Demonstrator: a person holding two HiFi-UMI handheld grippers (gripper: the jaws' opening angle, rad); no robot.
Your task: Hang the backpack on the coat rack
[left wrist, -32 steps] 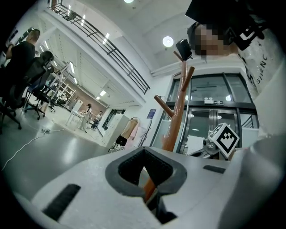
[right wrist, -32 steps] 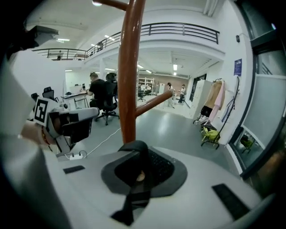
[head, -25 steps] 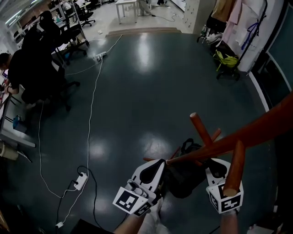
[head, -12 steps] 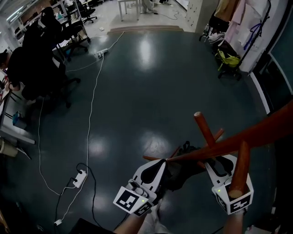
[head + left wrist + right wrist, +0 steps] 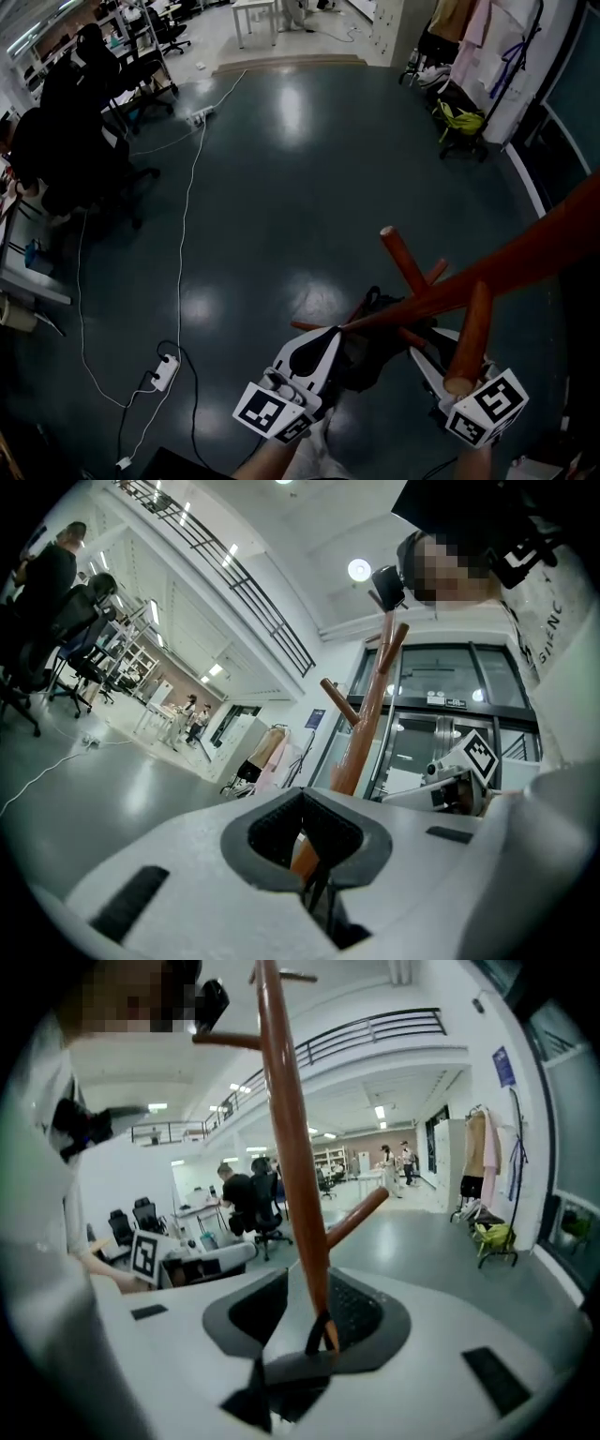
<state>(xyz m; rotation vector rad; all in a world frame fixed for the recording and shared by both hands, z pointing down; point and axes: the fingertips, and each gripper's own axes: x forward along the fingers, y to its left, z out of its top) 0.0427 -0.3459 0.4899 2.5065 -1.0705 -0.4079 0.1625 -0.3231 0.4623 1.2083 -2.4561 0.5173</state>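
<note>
The reddish-brown wooden coat rack (image 5: 506, 267) slants across the lower right of the head view, with one peg (image 5: 405, 261) pointing up and another (image 5: 469, 337) close to me. The black backpack (image 5: 370, 361) hangs under the pegs, between both grippers. My left gripper (image 5: 323, 339) sits at the bag's left side; in its own view the jaws (image 5: 309, 855) are closed on a thin dark strap, with the rack pole (image 5: 361, 747) beyond. My right gripper (image 5: 422, 352) is at the bag's right, jaws (image 5: 314, 1330) parted; a dark strap end shows between them, unpressed.
A white power strip (image 5: 164, 370) and long cables lie on the dark glossy floor at left. Office chairs and a seated person (image 5: 56, 141) are at the far left. A clothes rack (image 5: 487, 56) and a green bag (image 5: 459, 117) stand at the upper right.
The right gripper has opened, let go of the backpack, risen and rolled, so its marker cube has swung down-right. The left gripper has stayed in place.
</note>
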